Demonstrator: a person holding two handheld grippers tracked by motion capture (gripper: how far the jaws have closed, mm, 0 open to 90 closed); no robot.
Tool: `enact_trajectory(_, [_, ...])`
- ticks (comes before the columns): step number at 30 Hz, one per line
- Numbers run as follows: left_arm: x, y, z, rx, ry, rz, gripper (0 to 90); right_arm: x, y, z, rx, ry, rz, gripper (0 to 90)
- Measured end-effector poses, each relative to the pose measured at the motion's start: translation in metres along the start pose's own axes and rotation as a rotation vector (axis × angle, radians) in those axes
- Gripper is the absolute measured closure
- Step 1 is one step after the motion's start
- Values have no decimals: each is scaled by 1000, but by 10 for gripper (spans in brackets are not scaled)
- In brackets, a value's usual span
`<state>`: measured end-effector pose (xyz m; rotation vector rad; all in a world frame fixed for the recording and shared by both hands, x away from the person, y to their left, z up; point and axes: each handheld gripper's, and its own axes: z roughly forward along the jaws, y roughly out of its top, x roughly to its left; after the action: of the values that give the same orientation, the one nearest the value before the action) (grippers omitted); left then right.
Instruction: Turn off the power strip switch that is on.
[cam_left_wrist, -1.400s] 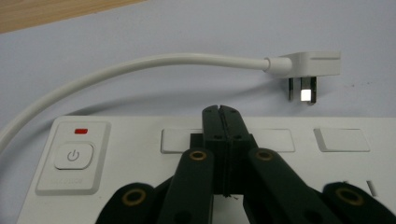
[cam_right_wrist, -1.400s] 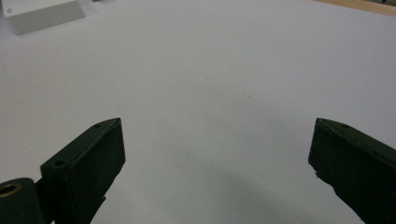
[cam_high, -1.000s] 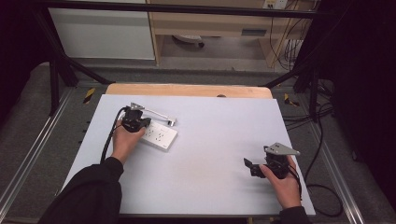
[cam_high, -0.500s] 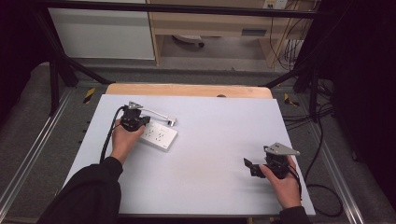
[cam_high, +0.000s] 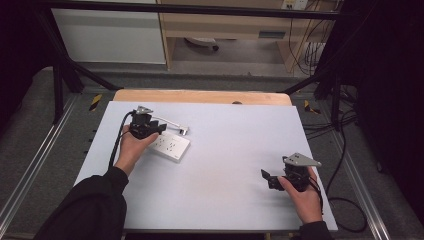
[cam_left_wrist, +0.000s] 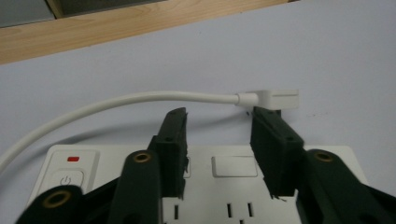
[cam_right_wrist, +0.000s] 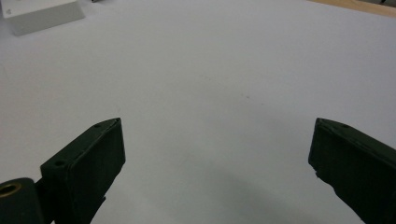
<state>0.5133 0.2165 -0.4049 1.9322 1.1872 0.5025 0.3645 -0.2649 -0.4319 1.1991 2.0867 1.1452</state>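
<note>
Hovering over the power strip (cam_high: 170, 146) at the frame's upper left, the left gripper (cam_left_wrist: 219, 135) spreads its fingers toward the plug (cam_left_wrist: 273, 98); the right gripper (cam_high: 270, 179) idles, spread.

Power strip (cam_high: 170, 145) lies left on the table (cam_high: 235, 150); its plug (cam_high: 184, 130) just behind.

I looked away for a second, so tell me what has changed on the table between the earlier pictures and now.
Nothing visibly changed. The left gripper still hovers open over the white power strip, whose cable and plug lie just beyond it. The right gripper stays open over the bare table at the near right.
</note>
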Motion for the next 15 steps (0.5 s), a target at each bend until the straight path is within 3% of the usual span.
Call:
enact_trajectory(5, [-2,3,-4,-2,8,-9,426,0,0,0,-3,0,-1,42])
enact_trajectory(7, [-3,5,-4,5,15,-10,324,0,0,-1,-4,0,0,42])
enact_trajectory(10, [-5,7,-5,13,17,-7,253,0,0,-1,-4,0,0,42])
enact_trajectory(13, [-7,8,-7,-3,1,-14,148,0,0,0,-1,0,-2,42])
enact_trajectory(15, [-7,9,-9,-22,-8,-20,140,0,0,0,-1,0,-1,42])
